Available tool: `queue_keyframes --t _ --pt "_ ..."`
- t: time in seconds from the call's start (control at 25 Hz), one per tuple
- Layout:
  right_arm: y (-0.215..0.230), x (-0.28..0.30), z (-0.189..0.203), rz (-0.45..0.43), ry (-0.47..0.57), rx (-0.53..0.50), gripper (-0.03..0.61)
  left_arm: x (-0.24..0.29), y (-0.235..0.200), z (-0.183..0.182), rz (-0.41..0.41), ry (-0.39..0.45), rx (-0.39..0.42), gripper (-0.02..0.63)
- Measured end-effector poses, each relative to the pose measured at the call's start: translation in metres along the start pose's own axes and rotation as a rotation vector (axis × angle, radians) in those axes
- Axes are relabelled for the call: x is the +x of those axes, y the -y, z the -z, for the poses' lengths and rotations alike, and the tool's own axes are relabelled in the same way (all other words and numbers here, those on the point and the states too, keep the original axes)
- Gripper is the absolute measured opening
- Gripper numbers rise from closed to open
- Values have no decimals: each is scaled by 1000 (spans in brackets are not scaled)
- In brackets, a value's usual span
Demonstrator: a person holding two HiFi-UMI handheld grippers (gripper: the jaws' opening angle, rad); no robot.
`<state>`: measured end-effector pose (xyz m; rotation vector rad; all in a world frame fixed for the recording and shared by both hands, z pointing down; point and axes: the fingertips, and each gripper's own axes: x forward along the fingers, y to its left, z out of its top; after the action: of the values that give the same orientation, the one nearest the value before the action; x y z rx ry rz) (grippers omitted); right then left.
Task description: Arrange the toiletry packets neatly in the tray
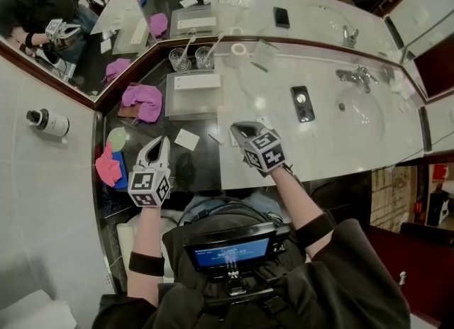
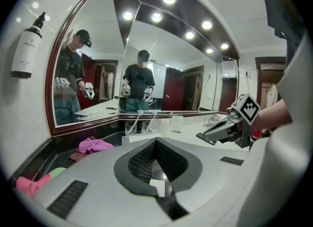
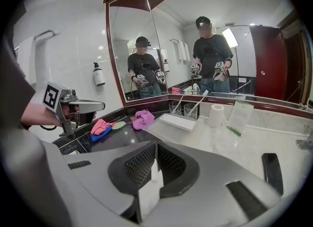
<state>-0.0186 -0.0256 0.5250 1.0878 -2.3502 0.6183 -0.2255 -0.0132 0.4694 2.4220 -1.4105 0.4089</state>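
The small flat white toiletry packet is pinched edge-on between the jaws of the right tool, which are closed down narrow on it. My read is it's mid-carry toward the tray, not parked. In the head view that right tool hovers over the seam where the pale marble desk meets its dark glossy section, short of the shallow clear rectangular tray.

The tray sits back near the mirror and already has a long white box lying flat across its far end, lined up with the rim. That leaves the near part free, probably the spot for the packets.

A second square white packet lies loose on the dark part between the two tools, apart from the tray, so that's one more to collect. The left tool is fully closed and hangs just beside it. A white scrap shows below its jaws in the left gripper view, but I can't tell if it's nipped or just lying on the desk underneath.

Off to the side, a purple cloth lies just left of the tray and a black phone rests on the marble near the sink, both out of the way.
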Motion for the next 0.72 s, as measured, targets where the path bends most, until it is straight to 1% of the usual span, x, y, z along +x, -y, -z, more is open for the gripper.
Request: queue_keyframes --t 0.24,0.36,0.4,0.48,0.6,0.72 --pt "4 10 1 26 -25 -27 34 6 -2 4 5 -13 -10 1" --pt "6 18 -7 34 -39 -70 62 11 -5 6 12 -20 -13 1" --pt "6 21 -11 33 -43 -86 73 12 -6 7 15 -21 -14 1" --pt "8 29 -16 26 -56 -120 175 15 -8 8 18 -26 -17 1" --pt "14 43 -22 25 -81 -186 211 19 -10 11 25 -36 -22 1" --pt "24 58 -29 38 -106 -259 229 24 -13 16 30 -50 -28 1"
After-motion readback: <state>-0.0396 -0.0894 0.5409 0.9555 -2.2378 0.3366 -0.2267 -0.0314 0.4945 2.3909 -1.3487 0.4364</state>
